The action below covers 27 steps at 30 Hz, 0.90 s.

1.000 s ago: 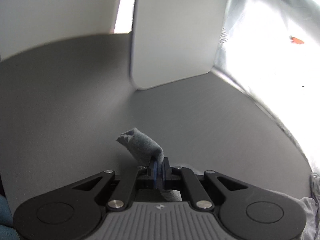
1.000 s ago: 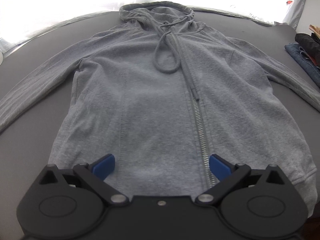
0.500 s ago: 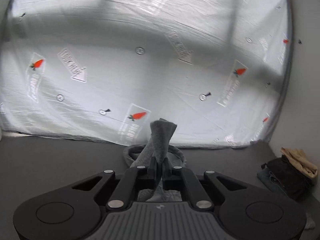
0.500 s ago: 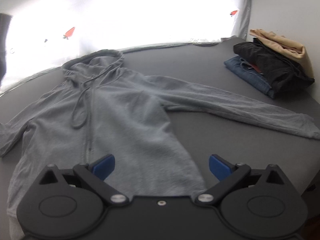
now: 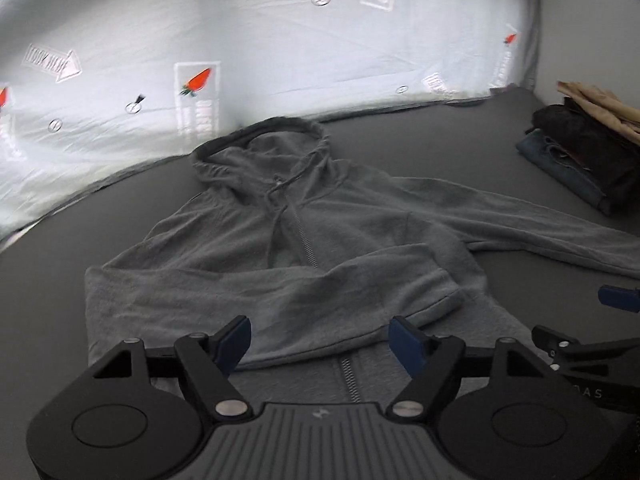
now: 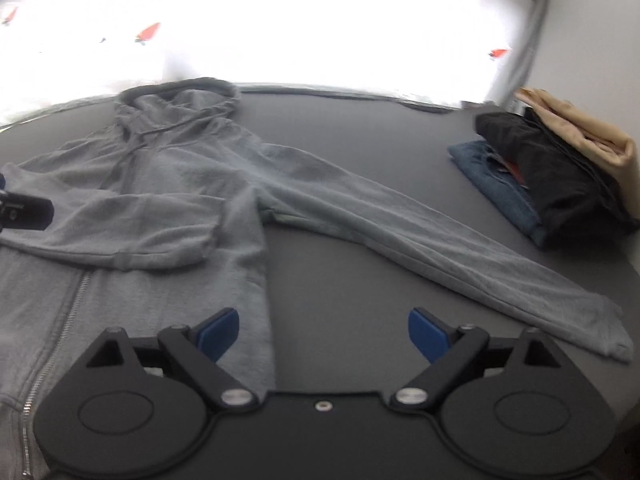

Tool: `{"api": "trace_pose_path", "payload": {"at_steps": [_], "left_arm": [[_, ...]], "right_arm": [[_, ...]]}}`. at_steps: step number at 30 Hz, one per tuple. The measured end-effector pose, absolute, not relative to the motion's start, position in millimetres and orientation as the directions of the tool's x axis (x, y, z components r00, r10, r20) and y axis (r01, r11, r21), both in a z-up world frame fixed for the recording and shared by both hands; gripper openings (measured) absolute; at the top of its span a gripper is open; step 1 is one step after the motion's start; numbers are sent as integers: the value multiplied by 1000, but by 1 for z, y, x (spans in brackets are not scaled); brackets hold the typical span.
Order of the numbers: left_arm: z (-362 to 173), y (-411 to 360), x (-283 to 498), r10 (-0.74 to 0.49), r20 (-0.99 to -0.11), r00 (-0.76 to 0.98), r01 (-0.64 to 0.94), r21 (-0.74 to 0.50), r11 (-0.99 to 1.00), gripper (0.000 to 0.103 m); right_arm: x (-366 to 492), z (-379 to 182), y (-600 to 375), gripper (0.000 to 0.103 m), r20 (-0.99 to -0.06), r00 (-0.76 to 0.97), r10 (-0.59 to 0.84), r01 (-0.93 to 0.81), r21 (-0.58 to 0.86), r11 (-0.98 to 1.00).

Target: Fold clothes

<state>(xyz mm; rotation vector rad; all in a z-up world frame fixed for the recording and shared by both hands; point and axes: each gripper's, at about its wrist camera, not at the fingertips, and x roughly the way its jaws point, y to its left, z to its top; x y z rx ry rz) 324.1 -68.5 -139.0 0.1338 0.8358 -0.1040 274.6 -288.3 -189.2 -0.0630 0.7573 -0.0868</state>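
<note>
A grey zip-up hoodie (image 5: 280, 248) lies face up on the dark grey table (image 5: 420, 148), hood toward the far curtain. One sleeve (image 5: 288, 304) is folded across the chest. The other sleeve (image 6: 432, 256) stretches out flat to the right. My left gripper (image 5: 320, 344) hovers over the folded sleeve's lower edge, its jaws opening with nothing pressed between them. My right gripper (image 6: 324, 334) hangs over bare table beside the hoodie's right hem, jaws wide but closing, empty. Its fingertip (image 5: 618, 298) shows at the left wrist view's right edge.
A stack of folded clothes (image 6: 552, 176), blue, black and tan, sits at the table's far right (image 5: 584, 152). A white curtain printed with carrots (image 5: 280, 40) hangs behind the table. Bare table lies between the outstretched sleeve and the stack.
My left gripper carried the sleeve cuff across the chest and let it go; its jaws went from shut to open. My right gripper moved right, off the hoodie's hem, and narrowed slightly.
</note>
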Motion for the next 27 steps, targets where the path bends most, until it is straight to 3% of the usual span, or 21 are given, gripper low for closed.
{"api": "trace_pose_path", "payload": {"at_steps": [5,8,11,13,15,16,21,27], "left_arm": [[-146,-7,303,160,-777,608,-116,113,987,77],[-152,27,280,235,-799,553,-207,141,968,77],[-154,58,271,275,-811,517,-290,136,947,77],[-152,79,278,290,-807,515,-356,106,929,77],[-148,93,292,305,-790,532,-403,80,911,77],[-146,99,301,311,-780,544,-420,68,905,77],[-140,117,344,339,-736,586,-451,52,891,78],[-145,123,403,336,-712,617,-438,44,898,78]], "right_arm": [[319,-196,-276,59,-692,691,209,-68,227,972],[351,-207,-268,58,-696,664,272,-63,310,949],[378,-222,-257,61,-756,631,174,23,243,970],[383,-220,-259,46,-734,650,196,43,293,955],[390,-210,-257,10,-732,656,181,46,279,959],[392,-202,-255,6,-714,678,173,21,254,967],[413,-151,-260,4,-581,770,264,-133,259,957],[445,-87,-297,3,-390,891,233,-125,282,951]]}}
